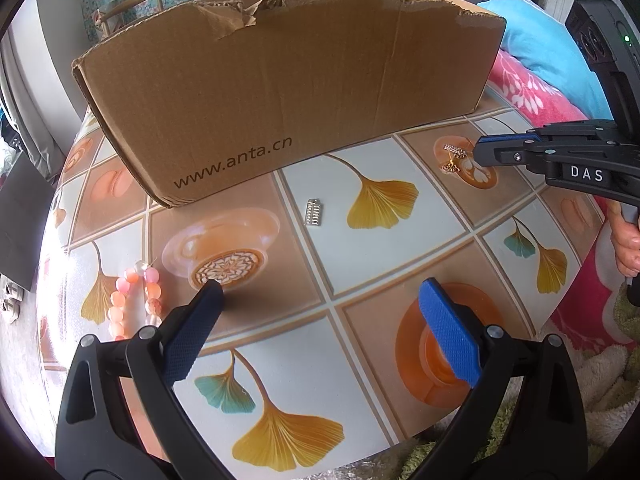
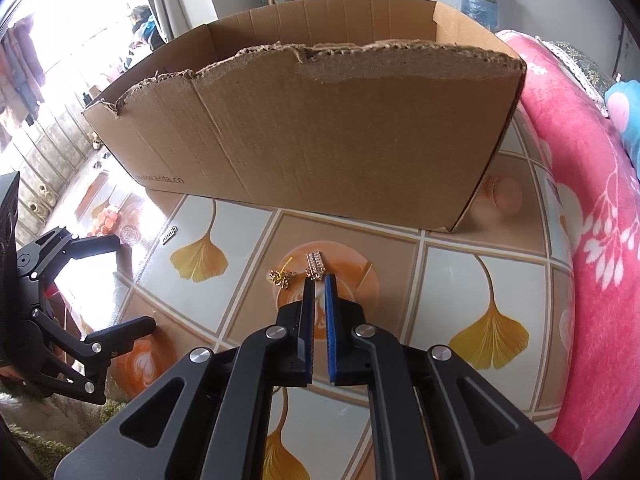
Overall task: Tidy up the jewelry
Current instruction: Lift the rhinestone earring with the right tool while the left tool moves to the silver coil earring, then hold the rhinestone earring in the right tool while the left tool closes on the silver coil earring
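A sparkly gold earring [image 2: 316,265] lies on the patterned tablecloth [image 2: 352,240], with a small gold clasp piece [image 2: 280,278] to its left. My right gripper [image 2: 319,280] is nearly shut with a narrow gap, its tips touching the earring's near end; whether it grips is unclear. The earring [image 1: 454,151] and right gripper [image 1: 480,152] also show in the left wrist view. A small silver clip [image 1: 314,212] lies mid-table. A pink bead bracelet [image 1: 134,300] lies at the left. My left gripper [image 1: 320,296] is open and empty above the table.
A large open cardboard box [image 1: 280,80] marked www.anta.cn stands at the back of the table [image 1: 400,280]. A pink flowered blanket [image 2: 600,240] lies to the right. Green shaggy fabric [image 1: 600,400] lies beyond the table's near edge.
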### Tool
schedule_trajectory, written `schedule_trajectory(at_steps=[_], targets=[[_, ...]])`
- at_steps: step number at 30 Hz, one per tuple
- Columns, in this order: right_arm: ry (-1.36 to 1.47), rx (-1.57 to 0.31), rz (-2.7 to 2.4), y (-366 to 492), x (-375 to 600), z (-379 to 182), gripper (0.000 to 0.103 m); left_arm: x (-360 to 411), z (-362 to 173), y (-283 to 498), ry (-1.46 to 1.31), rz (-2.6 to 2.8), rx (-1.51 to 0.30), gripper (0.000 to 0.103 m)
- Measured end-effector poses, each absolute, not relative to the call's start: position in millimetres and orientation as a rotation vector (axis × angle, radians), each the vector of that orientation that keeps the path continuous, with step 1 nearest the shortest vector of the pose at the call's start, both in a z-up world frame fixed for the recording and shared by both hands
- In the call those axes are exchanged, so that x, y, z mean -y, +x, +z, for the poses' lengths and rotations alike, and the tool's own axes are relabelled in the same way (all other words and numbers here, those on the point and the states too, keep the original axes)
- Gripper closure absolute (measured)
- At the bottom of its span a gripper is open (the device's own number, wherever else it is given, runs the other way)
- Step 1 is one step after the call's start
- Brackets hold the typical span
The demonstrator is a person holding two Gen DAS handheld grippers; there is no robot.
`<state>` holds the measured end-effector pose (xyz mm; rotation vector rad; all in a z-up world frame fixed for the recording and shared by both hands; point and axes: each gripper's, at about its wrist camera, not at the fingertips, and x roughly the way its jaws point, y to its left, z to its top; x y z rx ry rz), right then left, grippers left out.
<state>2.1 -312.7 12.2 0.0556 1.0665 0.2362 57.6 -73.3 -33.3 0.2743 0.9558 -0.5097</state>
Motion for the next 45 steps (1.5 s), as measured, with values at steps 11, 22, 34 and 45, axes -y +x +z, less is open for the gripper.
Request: schedule_trajectory(at_steps=[11, 22, 34, 45], targets=[[-0.102, -1.065, 0.308, 20.5, 304.7, 10.7, 0.094, 73.7, -33.9, 58.7, 0.275, -0.509, -0.958, 0.008], [-0.071, -1.062, 0.327, 25.3, 307.1, 14.0, 0.091, 54.8, -21.6, 62.3, 0.2, -0.503, -0.918, 0.009], [-0.091, -1.065, 0.33, 26.9, 297.5, 8.1, 0.093, 56.7, -21.0, 77.4, 0.258, -0.541, -0.91, 0.06], [-0.006, -1.068, 0.291, 16.9, 312.9, 9.2, 0.096, 75.4, -22.2, 84.0, 0.32, -0.567, -0.932, 0.082]])
